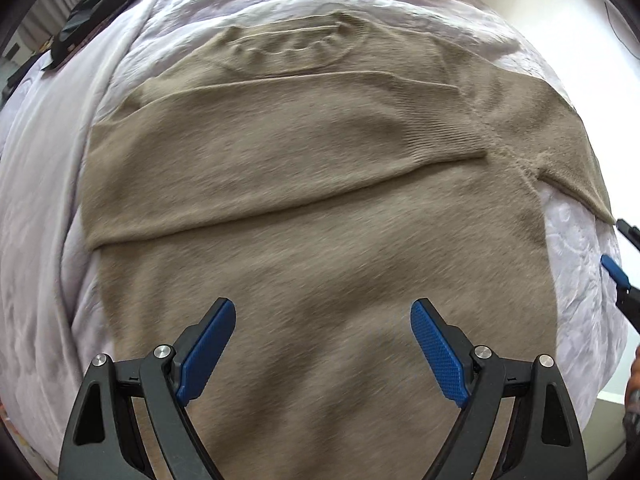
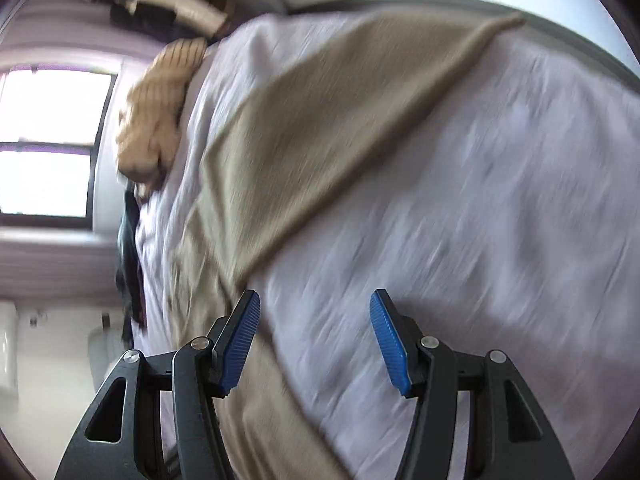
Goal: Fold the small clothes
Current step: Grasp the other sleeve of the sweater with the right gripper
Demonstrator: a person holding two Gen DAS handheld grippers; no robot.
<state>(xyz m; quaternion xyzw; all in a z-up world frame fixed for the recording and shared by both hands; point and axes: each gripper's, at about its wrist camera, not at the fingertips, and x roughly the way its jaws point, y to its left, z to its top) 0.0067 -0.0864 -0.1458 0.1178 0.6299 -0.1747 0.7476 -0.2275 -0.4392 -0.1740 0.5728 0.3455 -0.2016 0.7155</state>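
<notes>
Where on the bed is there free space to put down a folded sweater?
Free: the lilac bedcover right of the beige sweater, and a strip on its left. Crowded: the far end, with dark clothes and a yellow striped garment.

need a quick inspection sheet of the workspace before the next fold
surface: bed under a pale lilac cover, wrinkled.
job's things: tan sweater spread flat on the cover, neckline at the far end, one sleeve folded across the chest, the other sleeve still stretched out over the cover.
clutter: striped yellow garment bunched at the far end; dark clothes at the far corner.
grippers: left gripper open above the sweater's lower part, holding nothing; right gripper open above the cover beside the sweater, holding nothing.
cables: nothing seen.
surroundings: bright window, white wall, blurred in the right wrist view.
</notes>
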